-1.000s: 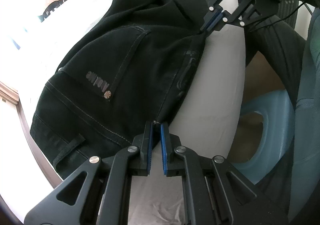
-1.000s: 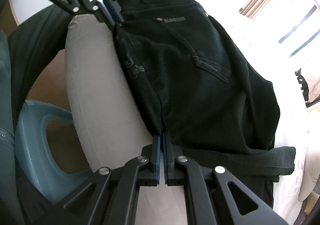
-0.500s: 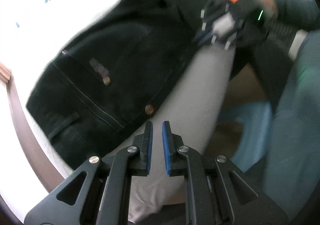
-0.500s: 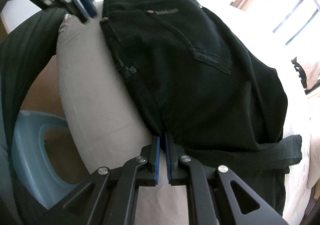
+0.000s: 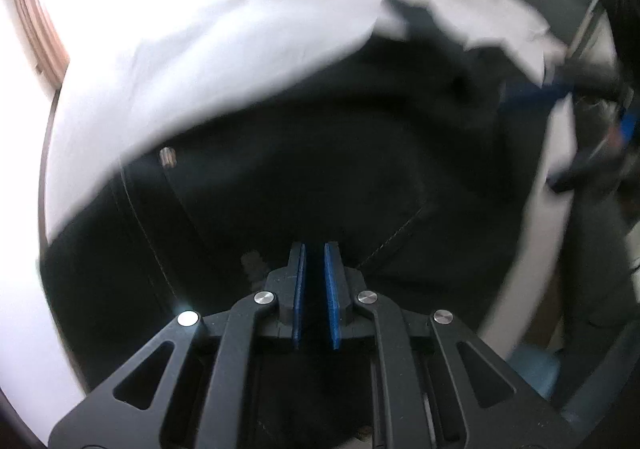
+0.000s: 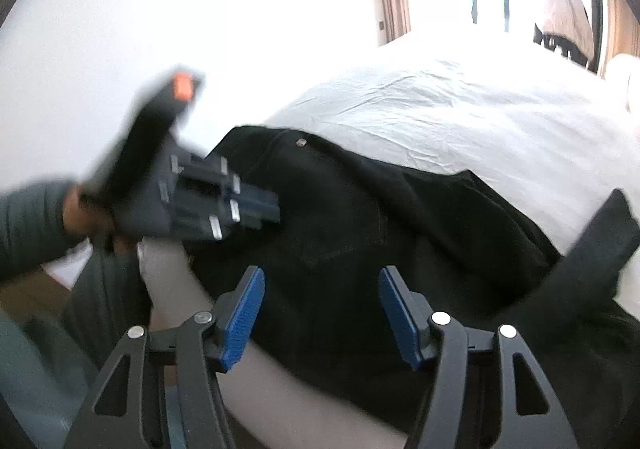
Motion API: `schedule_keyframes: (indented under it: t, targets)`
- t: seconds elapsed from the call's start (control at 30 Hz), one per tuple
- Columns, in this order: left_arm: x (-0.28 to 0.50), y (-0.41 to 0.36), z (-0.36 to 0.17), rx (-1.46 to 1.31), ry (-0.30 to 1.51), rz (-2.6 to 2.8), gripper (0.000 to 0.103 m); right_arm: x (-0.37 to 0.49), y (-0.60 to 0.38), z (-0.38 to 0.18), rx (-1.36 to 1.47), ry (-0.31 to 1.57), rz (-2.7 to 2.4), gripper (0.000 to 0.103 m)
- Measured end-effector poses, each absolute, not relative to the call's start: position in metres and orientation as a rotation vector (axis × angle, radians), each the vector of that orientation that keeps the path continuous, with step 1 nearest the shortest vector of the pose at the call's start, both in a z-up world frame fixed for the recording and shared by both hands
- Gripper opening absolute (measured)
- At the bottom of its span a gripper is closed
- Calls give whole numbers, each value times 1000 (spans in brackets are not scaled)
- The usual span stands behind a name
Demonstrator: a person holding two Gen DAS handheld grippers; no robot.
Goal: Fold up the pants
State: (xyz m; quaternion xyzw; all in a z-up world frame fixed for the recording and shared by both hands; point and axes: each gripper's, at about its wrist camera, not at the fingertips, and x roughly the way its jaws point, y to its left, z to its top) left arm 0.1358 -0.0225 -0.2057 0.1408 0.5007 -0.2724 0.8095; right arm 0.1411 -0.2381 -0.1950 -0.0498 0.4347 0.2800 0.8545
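Black pants (image 5: 360, 169) lie folded on the white bed sheet (image 5: 220, 49), near the bed's edge. My left gripper (image 5: 314, 249) hovers over them with its blue pads a narrow slit apart and nothing between them. In the right wrist view it is a blur (image 6: 256, 209) held by a hand in a grey sleeve, over the near corner of the pants (image 6: 400, 249). My right gripper (image 6: 320, 273) hangs above the pants with its jaws opening wide and nothing gripped. A dark leg end (image 6: 600, 249) sticks out at the right.
The white sheet (image 6: 460, 109) stretches away behind the pants toward bright windows. The mattress side (image 6: 260, 389) drops off in front of my right gripper. A light blue stool (image 5: 536, 369) stands on the floor beside the bed.
Both grippers let go of the pants' edge. The left one swung in over the pants, still nearly closed. The right one rose, rolled and spread its jaws.
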Motion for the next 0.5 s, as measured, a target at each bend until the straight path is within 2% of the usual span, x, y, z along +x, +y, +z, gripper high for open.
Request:
schedule_keyframes:
  t: [0.17, 0.27, 0.3, 0.37, 0.4, 0.47, 0.5]
  targets:
    - [135, -13, -215, 218, 1056, -602, 10, 192, -249, -269, -75, 1107, 447, 61]
    - [133, -17, -198, 177, 1073, -583, 10, 186, -270, -266, 61, 1072, 428, 59]
    - [128, -22, -181, 154, 1014, -619, 10, 182, -273, -261, 67, 1066, 403, 60]
    - [128, -35, -168, 158, 963, -652, 10, 168, -277, -250, 81, 1015, 423, 69]
    - [132, -48, -172, 193, 971, -649, 10, 164, -278, -249, 71, 1010, 420, 80]
    - [146, -70, -202, 286, 1072, -597, 10, 161, -288, -251, 52, 1045, 380, 77]
    - [147, -73, -212, 272, 1067, -584, 10, 160, -299, -245, 97, 1031, 386, 69]
